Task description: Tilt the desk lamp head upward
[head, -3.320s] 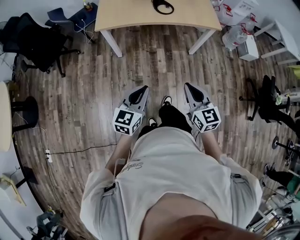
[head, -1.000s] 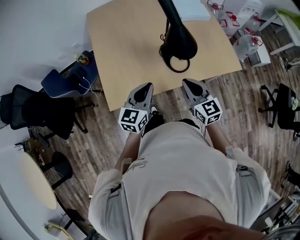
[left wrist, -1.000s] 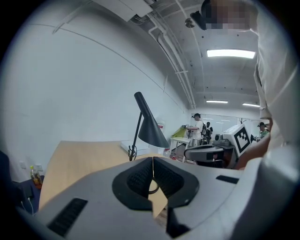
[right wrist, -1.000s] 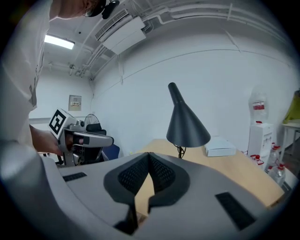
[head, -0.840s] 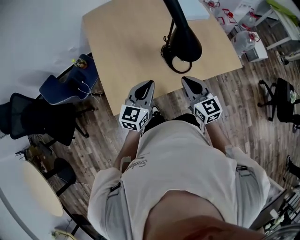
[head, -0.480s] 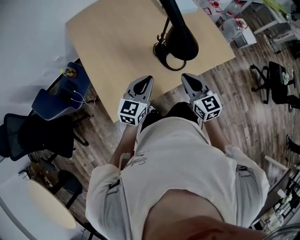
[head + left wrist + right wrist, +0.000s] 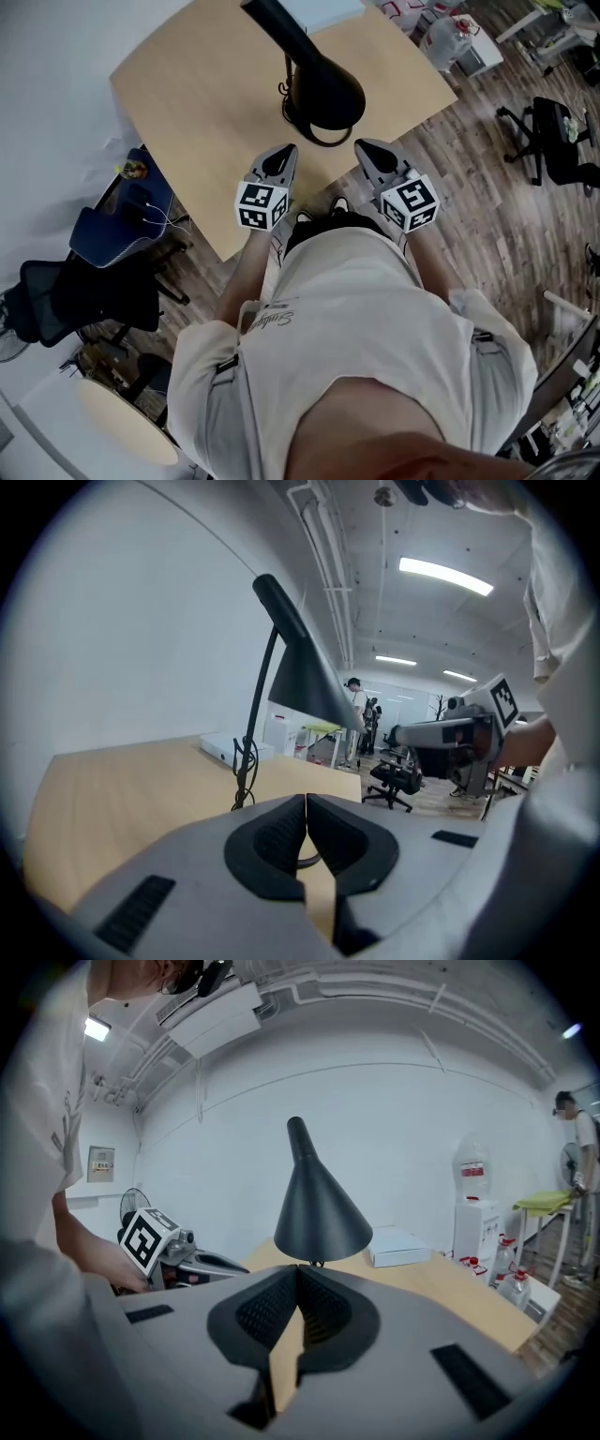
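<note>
A black desk lamp stands on the light wooden desk (image 7: 206,103). Its cone-shaped head (image 7: 323,86) points down over the round base ring (image 7: 314,134). The left gripper view shows the head (image 7: 305,682) on its thin stem, and in the right gripper view the head (image 7: 319,1208) hangs straight ahead. My left gripper (image 7: 279,161) is shut and empty, at the desk's near edge left of the base. My right gripper (image 7: 367,155) is shut and empty too, just right of the base. Neither touches the lamp.
A white flat box (image 7: 398,1244) lies at the desk's far end. Blue and black office chairs (image 7: 108,244) stand left of the desk. Water bottles (image 7: 448,36) and another chair (image 7: 553,131) are on the wooden floor to the right. People stand far off in the room.
I have walked up to the desk; the lamp and desk have come closer and swung left in the head view. Both grippers now reach the desk edge beside the lamp base, still shut.
</note>
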### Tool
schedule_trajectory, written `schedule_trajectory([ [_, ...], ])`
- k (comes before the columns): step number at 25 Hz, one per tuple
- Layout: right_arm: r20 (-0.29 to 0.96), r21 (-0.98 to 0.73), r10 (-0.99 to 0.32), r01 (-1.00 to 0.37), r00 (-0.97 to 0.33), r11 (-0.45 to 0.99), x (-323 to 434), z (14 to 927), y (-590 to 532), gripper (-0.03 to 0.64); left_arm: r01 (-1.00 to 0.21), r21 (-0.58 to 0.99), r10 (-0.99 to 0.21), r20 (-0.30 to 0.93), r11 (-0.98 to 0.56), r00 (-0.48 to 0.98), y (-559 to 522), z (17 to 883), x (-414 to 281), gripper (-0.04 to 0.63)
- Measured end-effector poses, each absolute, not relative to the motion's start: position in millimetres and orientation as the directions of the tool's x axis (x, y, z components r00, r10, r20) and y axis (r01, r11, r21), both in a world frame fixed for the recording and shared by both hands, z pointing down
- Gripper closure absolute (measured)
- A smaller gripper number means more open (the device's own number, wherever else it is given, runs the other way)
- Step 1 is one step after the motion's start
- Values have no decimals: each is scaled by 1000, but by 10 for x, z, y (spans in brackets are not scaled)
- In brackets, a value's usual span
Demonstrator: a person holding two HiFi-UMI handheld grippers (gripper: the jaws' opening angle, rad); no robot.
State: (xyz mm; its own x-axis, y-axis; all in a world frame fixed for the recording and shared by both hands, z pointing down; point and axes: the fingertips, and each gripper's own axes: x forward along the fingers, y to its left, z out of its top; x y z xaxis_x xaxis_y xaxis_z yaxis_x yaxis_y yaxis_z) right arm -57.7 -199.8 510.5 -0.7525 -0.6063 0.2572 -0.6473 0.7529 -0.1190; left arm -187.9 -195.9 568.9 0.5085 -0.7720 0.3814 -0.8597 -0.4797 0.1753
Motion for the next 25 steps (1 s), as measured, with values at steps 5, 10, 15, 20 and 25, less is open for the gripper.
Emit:
schedule_trajectory([
  [5,239,-123,-596,-633,-766,764,-418,5192,-2156,622,-864,154,-734,469,-480,491,-2215,6155,-1704,580],
  [10,236,-124,-581,-617,-779,777,-293,5297,-2288,621,-865,141,-699,534,-481,476,-2447,6536,-1549,580],
  [15,259,-120,-547,-589,-796,800,-314,5392,-2396,622,-865,154,-632,623,-477,460,-2599,6935,-1497,580],
  [20,255,-133,-520,-562,-815,816,-385,5438,-2462,622,-881,213,-566,698,-422,439,-2646,7328,-1547,580],
  [25,238,-103,-485,-518,-842,849,-476,5436,-2495,622,-885,205,-540,727,-418,424,-2657,7549,-1534,580],
])
